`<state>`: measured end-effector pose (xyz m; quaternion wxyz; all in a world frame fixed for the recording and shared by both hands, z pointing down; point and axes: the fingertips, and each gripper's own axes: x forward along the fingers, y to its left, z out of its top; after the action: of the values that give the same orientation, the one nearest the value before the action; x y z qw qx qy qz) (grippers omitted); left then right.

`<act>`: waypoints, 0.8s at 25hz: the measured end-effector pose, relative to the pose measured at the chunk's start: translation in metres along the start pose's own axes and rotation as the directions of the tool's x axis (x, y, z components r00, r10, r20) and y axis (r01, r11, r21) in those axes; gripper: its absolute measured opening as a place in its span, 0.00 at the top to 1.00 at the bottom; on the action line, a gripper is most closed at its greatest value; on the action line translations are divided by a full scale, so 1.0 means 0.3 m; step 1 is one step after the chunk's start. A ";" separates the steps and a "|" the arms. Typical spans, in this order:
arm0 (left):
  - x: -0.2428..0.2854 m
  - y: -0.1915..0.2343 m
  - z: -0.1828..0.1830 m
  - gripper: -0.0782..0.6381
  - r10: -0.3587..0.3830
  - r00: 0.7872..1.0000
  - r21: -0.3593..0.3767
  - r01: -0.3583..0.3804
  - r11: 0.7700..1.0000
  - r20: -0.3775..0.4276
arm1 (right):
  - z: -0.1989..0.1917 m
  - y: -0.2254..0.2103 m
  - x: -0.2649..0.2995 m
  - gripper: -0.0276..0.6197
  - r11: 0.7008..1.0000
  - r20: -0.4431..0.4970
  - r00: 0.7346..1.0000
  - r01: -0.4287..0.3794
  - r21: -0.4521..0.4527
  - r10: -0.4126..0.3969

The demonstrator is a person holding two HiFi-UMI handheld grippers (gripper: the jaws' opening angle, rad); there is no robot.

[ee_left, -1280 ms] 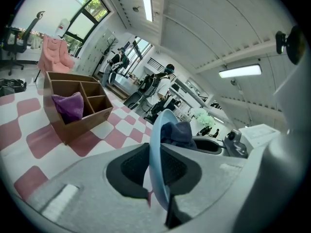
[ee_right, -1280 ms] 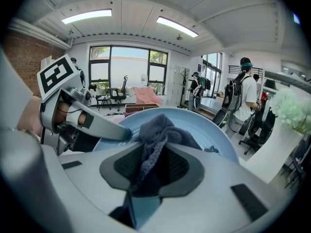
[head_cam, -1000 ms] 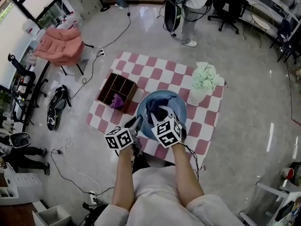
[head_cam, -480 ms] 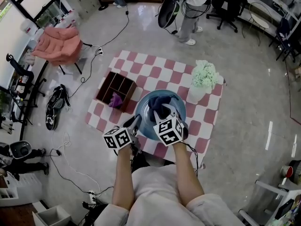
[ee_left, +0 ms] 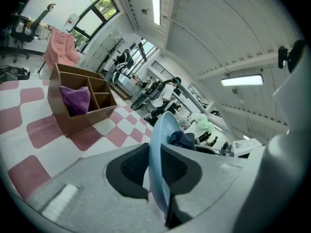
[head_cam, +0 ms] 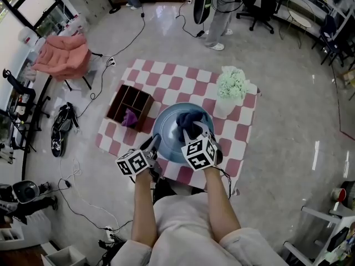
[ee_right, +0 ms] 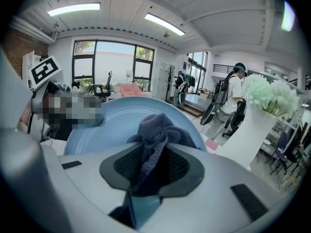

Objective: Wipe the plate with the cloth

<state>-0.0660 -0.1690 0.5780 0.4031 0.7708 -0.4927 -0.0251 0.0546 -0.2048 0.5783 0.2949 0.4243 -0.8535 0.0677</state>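
pale blue round plate point(head_cam: 166, 131), tilted up; dark blue cloth point(head_cam: 189, 121) bunched against its face.

A: How is the room lit?
B: Brightly. Daylight is admitted through the windows point(ee_right: 114, 64), and ceiling strip lights point(ee_left: 156, 4) are lit. Glare is thrown on the floor point(head_cam: 319, 154).
A: And sharpness?
B: Edges are bent and darkened in the gripper views; the plate point(ee_left: 158, 164) is blurred up close.

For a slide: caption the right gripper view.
Right gripper clamps a dark blue cloth on a round light-blue plate.
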 end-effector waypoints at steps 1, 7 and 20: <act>0.003 -0.001 -0.003 0.84 0.001 1.000 -0.004 -0.001 1.000 0.000 | -0.014 -0.013 -0.006 0.78 1.000 -0.007 1.000 0.008 0.006 -0.008; 0.028 -0.024 -0.003 0.84 0.003 1.000 -0.007 -0.003 1.000 0.012 | -0.072 -0.090 -0.038 0.78 0.998 -0.038 0.998 0.051 0.047 -0.049; 0.074 -0.040 0.033 0.84 0.044 0.997 -0.046 -0.041 0.998 0.063 | -0.072 -0.008 -0.027 0.78 0.997 -0.067 0.996 -0.067 -0.040 0.065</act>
<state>-0.0501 -0.1899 0.5716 0.4045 0.7498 -0.5209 -0.0524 0.0699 -0.1929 0.5910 0.3290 0.3872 -0.8582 0.0732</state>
